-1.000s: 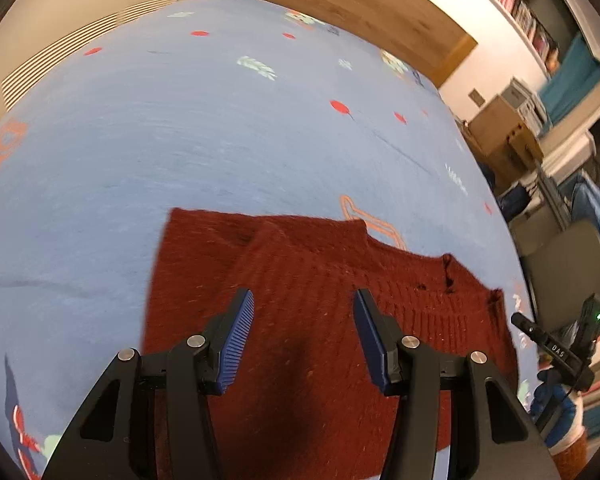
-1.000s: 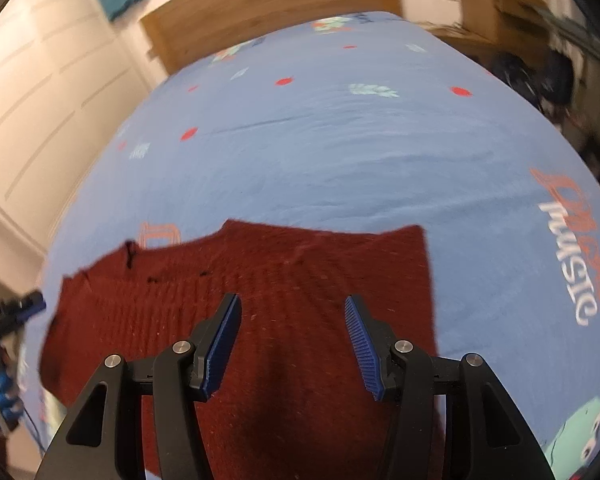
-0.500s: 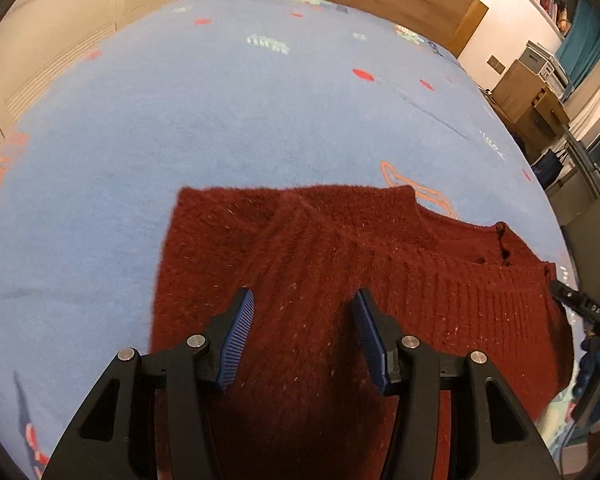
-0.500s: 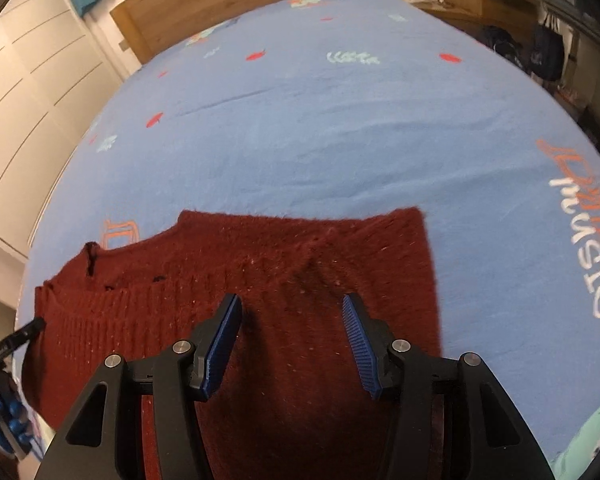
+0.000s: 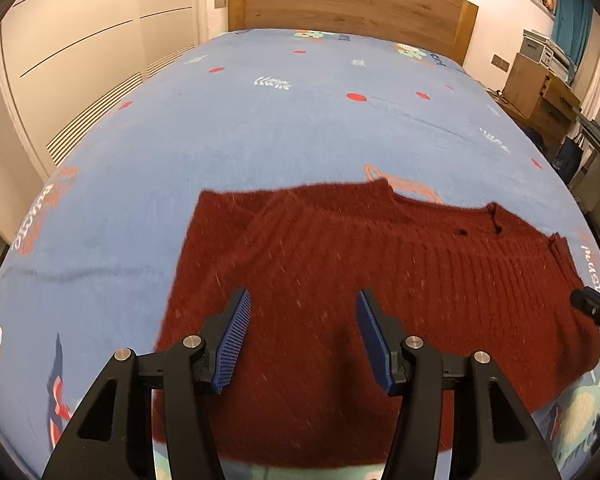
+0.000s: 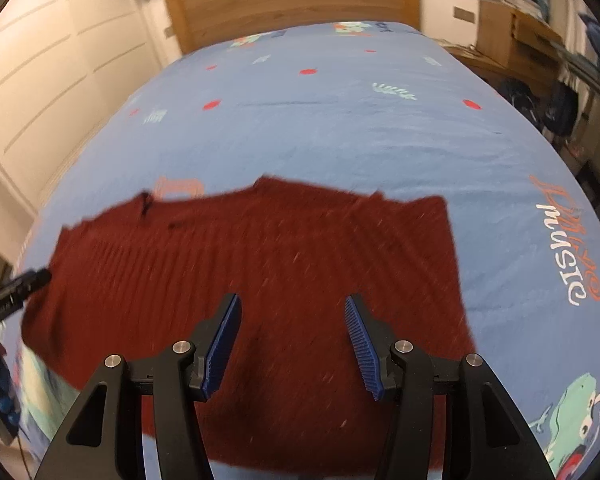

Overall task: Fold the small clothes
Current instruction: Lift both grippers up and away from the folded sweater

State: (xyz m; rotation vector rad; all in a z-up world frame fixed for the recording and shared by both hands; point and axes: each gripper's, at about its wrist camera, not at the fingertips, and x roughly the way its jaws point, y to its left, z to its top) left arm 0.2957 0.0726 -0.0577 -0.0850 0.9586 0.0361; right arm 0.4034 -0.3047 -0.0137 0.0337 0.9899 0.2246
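dark red knit sweater (image 5: pixel 380 280) lies flat on the blue bed cover (image 5: pixel 260 128), its near hem cut off by the frame and blurred. the left hand-held gripper (image 5: pixel 302 336), jaws just widened, and the right hand-held gripper (image 6: pixel 292 344) both hang released above it, nothing between the pads.

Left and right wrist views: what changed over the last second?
Both views tilted up, showing more headboard. The left gripper jaws have just been opening slightly, nothing between them. The right gripper stayed open and empty; the dark red knitted sweater lay unmoved on the blue patterned bedspread.
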